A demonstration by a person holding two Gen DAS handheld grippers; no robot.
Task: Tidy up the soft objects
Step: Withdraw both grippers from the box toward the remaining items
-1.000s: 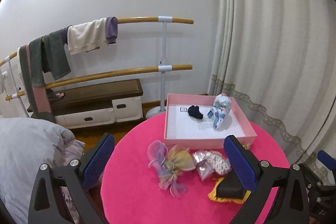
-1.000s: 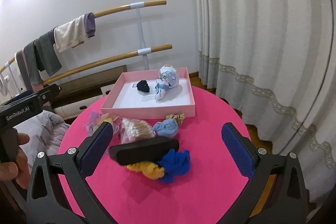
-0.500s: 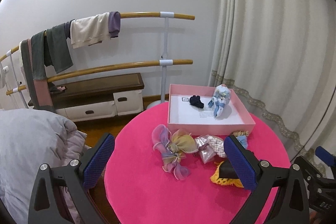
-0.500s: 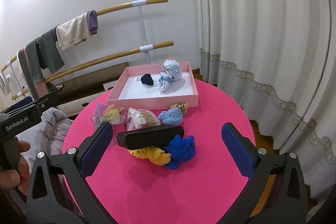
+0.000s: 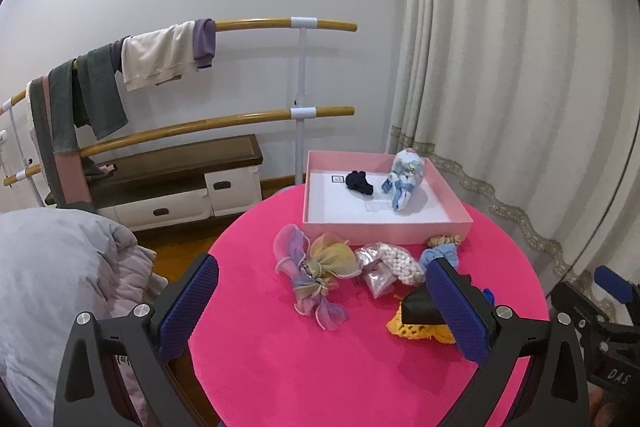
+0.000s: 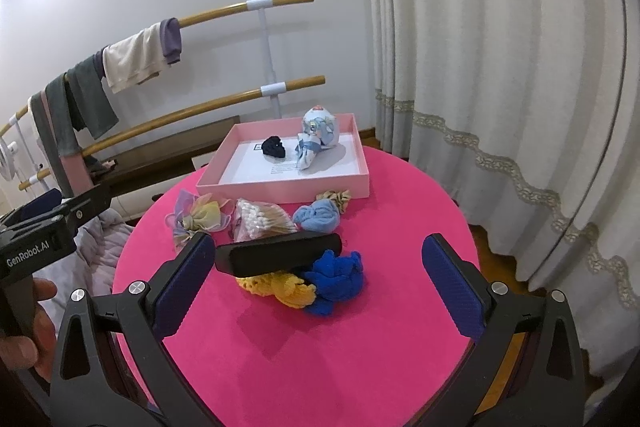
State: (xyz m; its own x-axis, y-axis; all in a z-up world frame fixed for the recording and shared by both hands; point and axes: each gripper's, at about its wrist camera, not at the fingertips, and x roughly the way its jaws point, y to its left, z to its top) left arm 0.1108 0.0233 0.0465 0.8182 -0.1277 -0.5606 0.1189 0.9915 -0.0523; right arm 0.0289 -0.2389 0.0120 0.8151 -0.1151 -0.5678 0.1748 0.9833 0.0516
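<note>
A pink tray (image 5: 384, 227) (image 6: 288, 185) at the table's far side holds a black scrunchie (image 5: 359, 183) (image 6: 273, 147) and a blue-white cloth bundle (image 5: 404, 179) (image 6: 316, 139). In front lie a pastel bow (image 5: 316, 267) (image 6: 198, 217), a bag of cotton swabs (image 5: 394, 261) (image 6: 262, 219), a light blue cloth (image 6: 318, 219), a yellow knit piece (image 6: 280, 285), a dark blue cloth (image 6: 340, 277) and a black block (image 6: 280, 253). My left gripper (image 5: 324, 311) and right gripper (image 6: 316, 287) are open and empty, above the table's near side.
The round pink table (image 5: 300, 367) (image 6: 360, 347) stands by white curtains (image 5: 520, 67). Wooden bars (image 5: 240, 119) with hung clothes and a low cabinet (image 5: 168, 183) are behind. A grey quilt (image 5: 52, 275) lies at the left.
Both grippers have drawn back and risen from the table, so the objects look smaller and farther. Both stay open and empty.
</note>
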